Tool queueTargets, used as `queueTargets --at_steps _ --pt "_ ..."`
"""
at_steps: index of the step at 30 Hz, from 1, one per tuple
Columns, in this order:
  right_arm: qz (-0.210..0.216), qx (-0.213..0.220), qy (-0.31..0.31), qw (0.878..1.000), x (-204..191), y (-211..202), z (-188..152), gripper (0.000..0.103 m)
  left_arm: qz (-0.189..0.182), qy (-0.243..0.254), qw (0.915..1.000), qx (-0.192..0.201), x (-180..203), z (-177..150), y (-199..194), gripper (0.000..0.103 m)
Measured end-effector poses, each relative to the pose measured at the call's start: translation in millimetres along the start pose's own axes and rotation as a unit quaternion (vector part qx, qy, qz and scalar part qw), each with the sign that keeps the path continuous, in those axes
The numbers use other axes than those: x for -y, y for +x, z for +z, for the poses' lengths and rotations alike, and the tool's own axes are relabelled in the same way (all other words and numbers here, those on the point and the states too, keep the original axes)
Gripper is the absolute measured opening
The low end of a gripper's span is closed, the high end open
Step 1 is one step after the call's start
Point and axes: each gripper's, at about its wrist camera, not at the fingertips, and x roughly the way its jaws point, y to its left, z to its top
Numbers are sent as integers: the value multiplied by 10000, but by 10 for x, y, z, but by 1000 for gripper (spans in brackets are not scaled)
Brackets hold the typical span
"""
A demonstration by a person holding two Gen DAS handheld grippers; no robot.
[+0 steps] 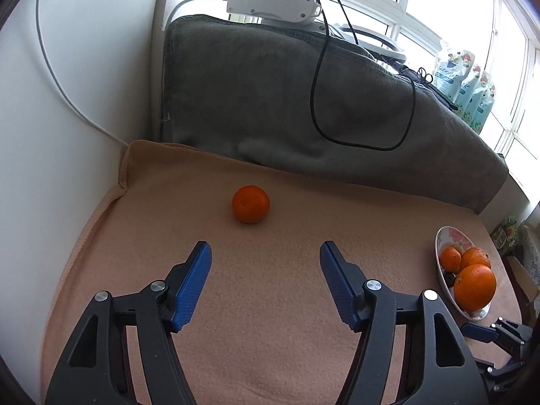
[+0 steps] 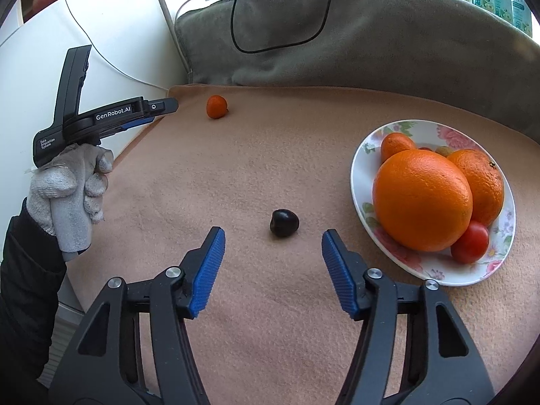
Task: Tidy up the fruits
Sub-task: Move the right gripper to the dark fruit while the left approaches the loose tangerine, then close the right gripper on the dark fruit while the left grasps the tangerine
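Bare blanket [image 2: 236, 175] all around; plate [image 2: 362, 155] blocks the right side.

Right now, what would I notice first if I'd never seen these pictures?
Probably the big orange, piled with other fruit on the flowered plate at the right of the tan cloth. Next, the dark cherry lying alone just ahead of the open right gripper. Then the small orange by itself, ahead of the open left gripper.

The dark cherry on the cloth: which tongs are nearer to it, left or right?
Right. The right tongs stand open just before the cherry, not touching it. The left tongs are far off, facing the small orange.
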Motion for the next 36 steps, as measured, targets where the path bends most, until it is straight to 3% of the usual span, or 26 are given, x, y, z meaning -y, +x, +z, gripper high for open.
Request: queueTargets --at_steps 6,9,18,36 --pt "-42 -95 61 9999 51 132 22 54 -72 -71 9999 -95 -29 46 171 60" --pt "-38 -162 81 9998 77 182 37 46 -60 -76 9999 -128 -47 72 236 59" --pt "-31 -173 101 9998 90 269 57 45 -3 19 9996 -285 -57 199 510 52" --pt "-19 -206 117 9997 131 340 78 43 -17 -197 9984 -538 -182 244 942 52"
